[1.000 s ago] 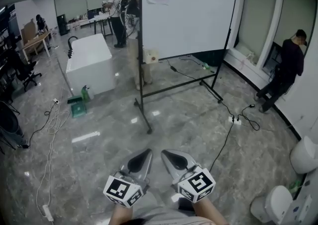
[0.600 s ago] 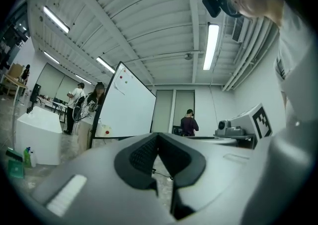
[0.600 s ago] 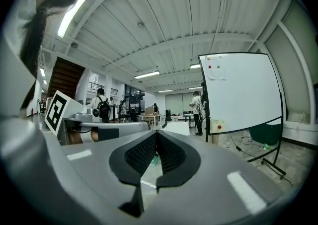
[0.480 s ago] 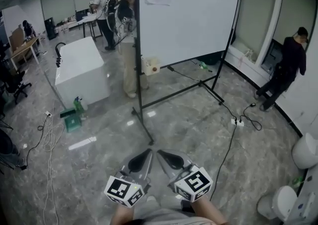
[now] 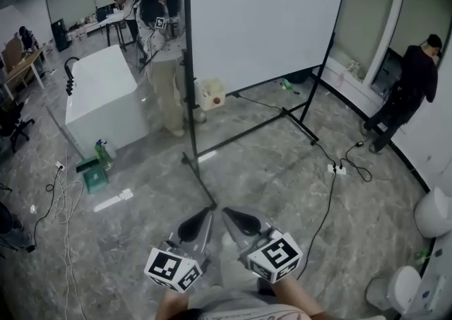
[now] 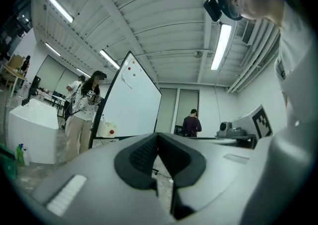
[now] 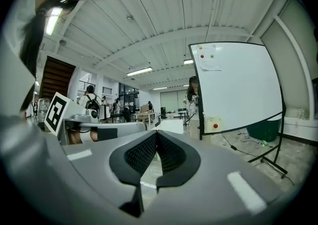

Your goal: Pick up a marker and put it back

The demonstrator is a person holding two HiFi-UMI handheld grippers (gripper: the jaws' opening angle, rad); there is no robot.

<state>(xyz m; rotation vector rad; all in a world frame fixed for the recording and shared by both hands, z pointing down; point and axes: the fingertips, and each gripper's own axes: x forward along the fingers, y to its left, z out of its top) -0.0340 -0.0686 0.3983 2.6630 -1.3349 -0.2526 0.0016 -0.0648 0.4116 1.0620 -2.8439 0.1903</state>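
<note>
Cabinet (image 5: 99,99), white, far left on the stone floor (image 5: 282,177). Next, person (image 5: 161,36) standing just beside the left post of a rolling whiteboard (image 5: 268,22), small box (image 5: 210,92) with a red dot at its lower edge. Low in the middle, left gripper (image 5: 203,214) with jaws closed on nothing, close beside right gripper (image 5: 229,214), jaws likewise pressed together and empty. Marker too small to make out anywhere. Far right, another person (image 5: 413,85) facing the wall.
</note>
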